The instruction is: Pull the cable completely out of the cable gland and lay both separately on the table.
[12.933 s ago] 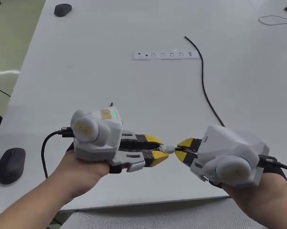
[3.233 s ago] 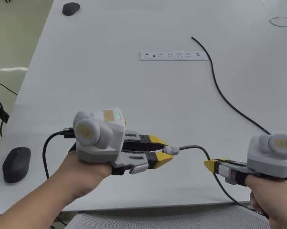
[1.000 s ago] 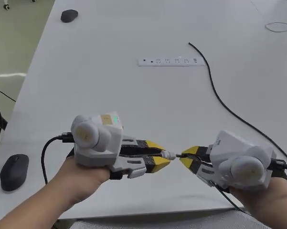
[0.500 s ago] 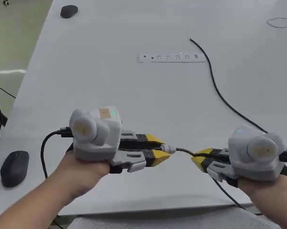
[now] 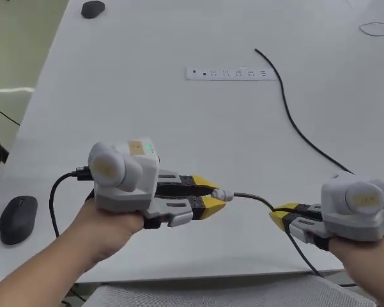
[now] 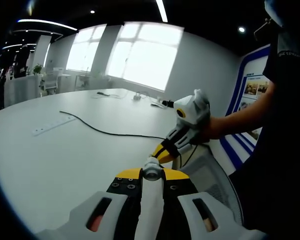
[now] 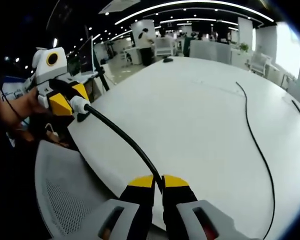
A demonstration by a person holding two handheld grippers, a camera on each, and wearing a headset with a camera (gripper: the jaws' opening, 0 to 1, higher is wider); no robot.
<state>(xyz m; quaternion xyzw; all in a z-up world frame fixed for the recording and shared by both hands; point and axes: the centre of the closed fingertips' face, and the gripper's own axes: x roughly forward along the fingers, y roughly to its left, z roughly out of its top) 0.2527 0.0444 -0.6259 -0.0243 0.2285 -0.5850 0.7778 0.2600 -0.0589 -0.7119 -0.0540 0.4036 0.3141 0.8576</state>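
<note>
Two grippers are up over the near edge of the desk (image 5: pixel 147 96), both clear of its surface. The left gripper (image 5: pixel 212 192) is clenched on the cable gland (image 5: pixel 221 194). The pale grey gland is pinched between the yellow jaw tips, its nose poking out toward the right. In the left gripper view I see the gland (image 6: pixel 152 169) end-on, right at the tips.

The right gripper (image 5: pixel 280 214) is clamped on the black cable (image 5: pixel 255 199). In the right gripper view its jaws are pressed together and the cable (image 7: pixel 125 140) comes straight out from between them.

From the gland the cable arcs in a shallow curve through the air and enters the right jaws. The two grippers are near each other but apart, with a bare span of cable between them. The cable is seated in the gland (image 7: pixel 81 107), not yet out of it, and the gland is held in the air.

The long run of the cable lies on the desk, crossing from the far middle toward the near right edge. A white power strip (image 5: pixel 230 73) lies toward the far edge, and the cable passes just beside its right end. One dark mouse (image 5: pixel 16 219) sits at the near left edge, and a second mouse (image 5: pixel 92 8) at the far left corner. A mesh office chair (image 7: pixel 60 195) stands below the near edge.
</note>
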